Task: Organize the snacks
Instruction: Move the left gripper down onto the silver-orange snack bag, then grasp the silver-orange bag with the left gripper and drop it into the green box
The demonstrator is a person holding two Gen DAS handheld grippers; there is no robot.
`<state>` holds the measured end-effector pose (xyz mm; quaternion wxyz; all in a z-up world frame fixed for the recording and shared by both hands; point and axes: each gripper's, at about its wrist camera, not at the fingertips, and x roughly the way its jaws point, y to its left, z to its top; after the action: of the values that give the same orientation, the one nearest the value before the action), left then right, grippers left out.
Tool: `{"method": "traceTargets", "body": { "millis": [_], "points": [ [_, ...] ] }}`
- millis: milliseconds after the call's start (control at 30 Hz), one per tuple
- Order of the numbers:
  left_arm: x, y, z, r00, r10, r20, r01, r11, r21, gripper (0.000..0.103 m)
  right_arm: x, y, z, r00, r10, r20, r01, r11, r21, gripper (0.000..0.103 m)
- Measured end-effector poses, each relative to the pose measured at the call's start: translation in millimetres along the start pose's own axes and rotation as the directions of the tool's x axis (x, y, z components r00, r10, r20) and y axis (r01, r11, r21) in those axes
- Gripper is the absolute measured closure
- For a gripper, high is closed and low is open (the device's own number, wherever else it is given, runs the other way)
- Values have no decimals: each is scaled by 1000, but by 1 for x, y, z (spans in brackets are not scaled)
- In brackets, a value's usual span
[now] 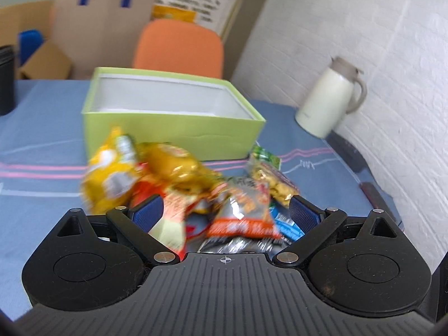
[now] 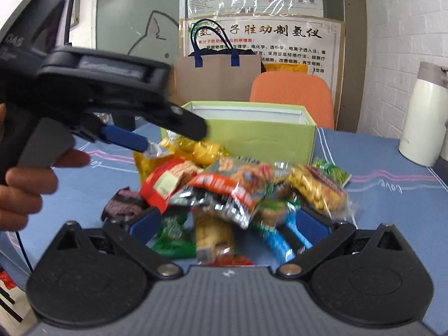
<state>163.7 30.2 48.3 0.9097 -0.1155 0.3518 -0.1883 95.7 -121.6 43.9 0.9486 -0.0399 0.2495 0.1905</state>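
A heap of snack packets (image 1: pixel 196 187) lies on the blue tablecloth in front of an open light-green box (image 1: pixel 170 117), whose white inside looks empty. My left gripper (image 1: pixel 225 212) is open, its blue pads either side of a grey-and-orange packet (image 1: pixel 243 212). In the right wrist view the left gripper (image 2: pixel 140 142) hovers over the heap's left side near a yellow packet (image 2: pixel 196 148). My right gripper (image 2: pixel 228 226) is open at the near edge of the heap (image 2: pixel 232 193), with the green box (image 2: pixel 246 137) behind it.
A cream thermos jug (image 1: pixel 330 98) stands at the right by the white brick wall; it also shows in the right wrist view (image 2: pixel 425 117). An orange chair (image 1: pixel 179 47) and a brown paper bag (image 1: pixel 100 25) are behind the table. A dark cylinder (image 1: pixel 5 81) stands far left.
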Motion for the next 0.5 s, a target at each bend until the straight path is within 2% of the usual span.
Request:
{"method": "traceTargets", "body": {
  "millis": [67, 167, 333, 400, 433, 500],
  "points": [
    [21, -5, 6, 999, 14, -48, -13, 1000, 20, 25, 15, -3, 3, 1000, 15, -21, -15, 1000, -5, 6],
    [40, -4, 10, 995, 20, -95, -18, 1000, 22, 31, 33, -8, 6, 998, 49, -47, -49, 999, 9, 17],
    [52, -1, 7, 993, 36, -109, -31, 999, 43, 31, 52, -14, 8, 995, 76, -58, -74, 997, 26, 18],
    [52, -1, 5, 994, 30, -107, -25, 998, 51, 32, 57, -16, 7, 992, 106, -68, -103, 994, 42, 27],
    [52, -2, 4, 994, 28, -107, -22, 998, 59, 35, 59, -16, 6, 991, 111, -70, -107, 993, 50, 28],
    [53, -3, 1, 994, 11, -107, -3, 997, 72, 50, 60, -17, 5, 992, 108, -60, -105, 993, 58, 30]
  ]
}}
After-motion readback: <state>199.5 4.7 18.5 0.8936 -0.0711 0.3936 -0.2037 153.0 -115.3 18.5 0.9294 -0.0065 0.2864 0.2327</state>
